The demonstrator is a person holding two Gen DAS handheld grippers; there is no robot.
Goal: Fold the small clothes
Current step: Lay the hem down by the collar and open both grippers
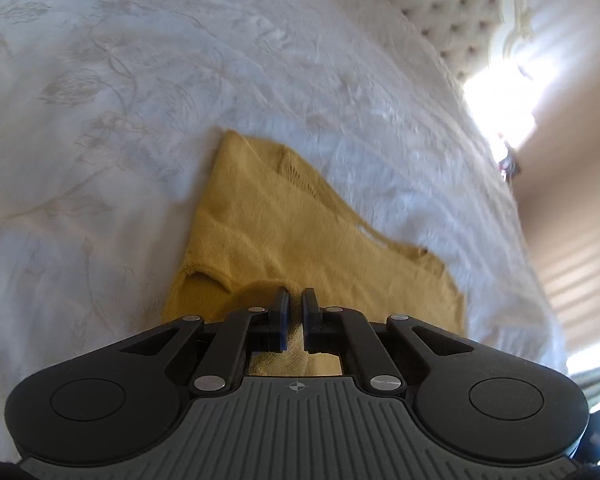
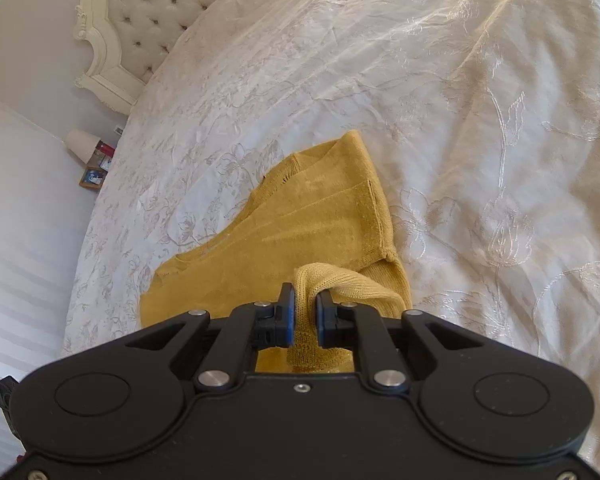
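Sweater (image 2: 300, 220) lies flat on bedspread (image 2: 480, 100), just ahead of me. Headboard (image 2: 140, 12) beyond; lamp (image 2: 82, 144) beside bed.

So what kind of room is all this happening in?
Most likely a bedroom. The yellow knit top lies on a wide bed under a white embroidered bedspread, a tufted cream headboard stands at its far end, and a small lamp sits beside the bed.

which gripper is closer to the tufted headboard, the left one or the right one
Cannot tell. Both grippers, left and right, are shut on the near edge of the yellow sweater; the headboard stands far beyond each, across the bedspread.
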